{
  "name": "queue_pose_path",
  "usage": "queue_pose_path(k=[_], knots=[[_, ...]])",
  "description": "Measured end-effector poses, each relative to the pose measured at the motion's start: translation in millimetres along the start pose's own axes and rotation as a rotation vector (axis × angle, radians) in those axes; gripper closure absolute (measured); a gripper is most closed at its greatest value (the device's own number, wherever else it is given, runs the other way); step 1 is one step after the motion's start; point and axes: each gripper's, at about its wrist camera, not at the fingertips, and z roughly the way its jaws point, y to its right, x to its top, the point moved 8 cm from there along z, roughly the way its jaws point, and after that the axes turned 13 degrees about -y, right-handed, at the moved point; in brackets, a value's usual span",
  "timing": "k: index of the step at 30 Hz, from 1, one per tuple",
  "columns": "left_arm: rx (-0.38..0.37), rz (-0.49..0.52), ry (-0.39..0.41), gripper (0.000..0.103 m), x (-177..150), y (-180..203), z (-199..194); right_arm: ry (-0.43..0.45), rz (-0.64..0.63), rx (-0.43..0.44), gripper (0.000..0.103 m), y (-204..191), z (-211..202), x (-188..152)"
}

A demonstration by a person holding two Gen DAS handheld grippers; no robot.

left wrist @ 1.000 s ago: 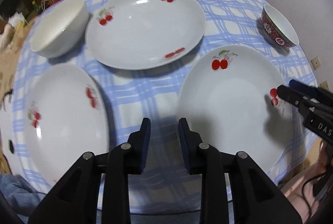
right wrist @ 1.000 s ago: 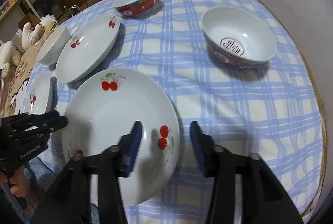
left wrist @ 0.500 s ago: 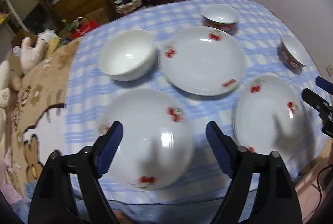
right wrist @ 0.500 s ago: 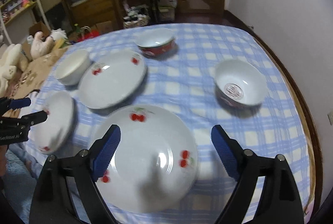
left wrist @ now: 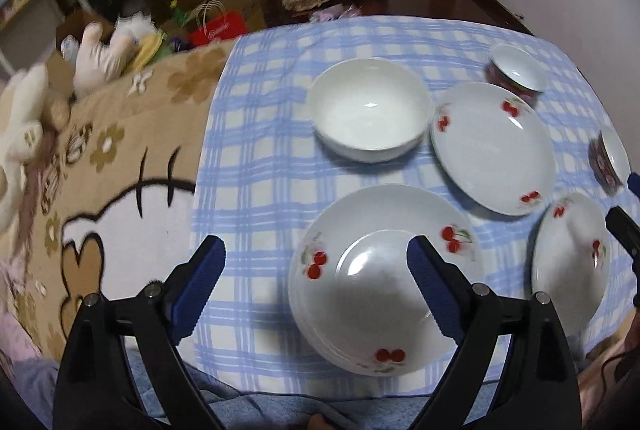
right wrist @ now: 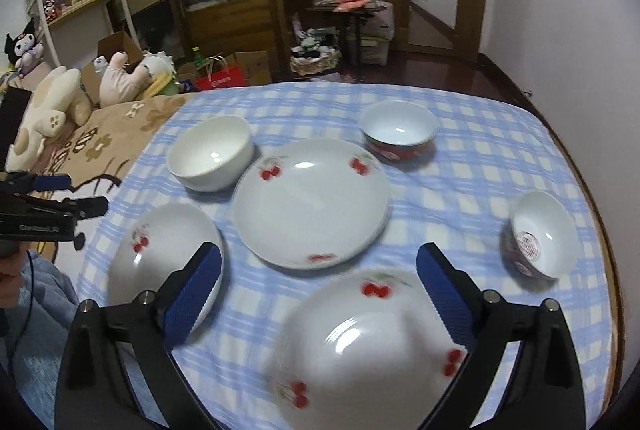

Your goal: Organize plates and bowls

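Tabletop [right wrist: 500, 166], round, is wearing a blue-and-cream checked cloth; its wooden rim is showing at the right edge, close to the white wall. Bare cloth is lying open at the far right and along the far edge. The left side is abutting a brown cartoon-print blanket [left wrist: 100, 190] with plush toys [right wrist: 52, 110] beyond.

Three glossy white plates with red cherry prints are sitting on the cloth. Near-left plate [left wrist: 384, 286] is lying under the left gripper [left wrist: 316, 270], close to the near edge. Near-right plate [right wrist: 368, 346] is lying under the right gripper [right wrist: 320, 282], also near the edge. Middle plate [right wrist: 312, 202] is sitting between them, farther in, just beside the white bowl [right wrist: 210, 158] — whether touching, cannot tell. Far red-sided bowl [right wrist: 398, 130] is standing behind the middle plate; right red-sided bowl [right wrist: 538, 234], white inside with a red mark at its bottom, is sitting alone near the right rim.

Both grippers are released, jaws opening wide, blue ribbed pads straddling air above the plates, gripping nothing.

Versus a second ago: both grippers were nearly closed and low over the near-right plate; now both views are taking in the whole table and the room shelves behind. Dishes are keeping their places.
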Motion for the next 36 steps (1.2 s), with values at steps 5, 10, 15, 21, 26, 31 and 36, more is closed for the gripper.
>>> queue_pose_path(k=[5, 10, 15, 21, 26, 31, 36], knots=[[-0.027, -0.055, -0.044, 0.012, -2.5, -18.7, 27.2, -0.010, -0.026, 0.017, 0.001, -32.1, 18.1, 12.9], [-0.046, -0.074, -0.108, 0.012, -4.8, -27.8, 52.1, -0.043, -0.041, 0.032, 0.001, -55.8, 40.8, 17.4], [-0.080, -0.066, -0.179, 0.012, -6.7, -31.6, 71.4, -0.096, -0.026, 0.043, 0.001, -65.7, 63.9, 14.7], [-0.100, -0.070, -0.242, 0.012, -12.0, -33.0, 90.8, -0.157, -0.018, 0.031, 0.001, -70.1, 88.4, 2.2], [-0.107, -0.064, -0.277, 0.012, -15.5, -29.0, 102.8, -0.206, -0.011, 0.029, 0.001, -73.6, 102.7, -9.8], [-0.110, -0.041, -0.329, 0.023, -24.0, -21.4, 114.8, -0.257, -0.024, 0.036, 0.014, -82.9, 112.4, -23.1], [-0.133, -0.051, -0.356, 0.042, -29.1, -18.1, 122.8, -0.343, -0.020, 0.049, 0.042, -90.5, 128.2, -38.8]])
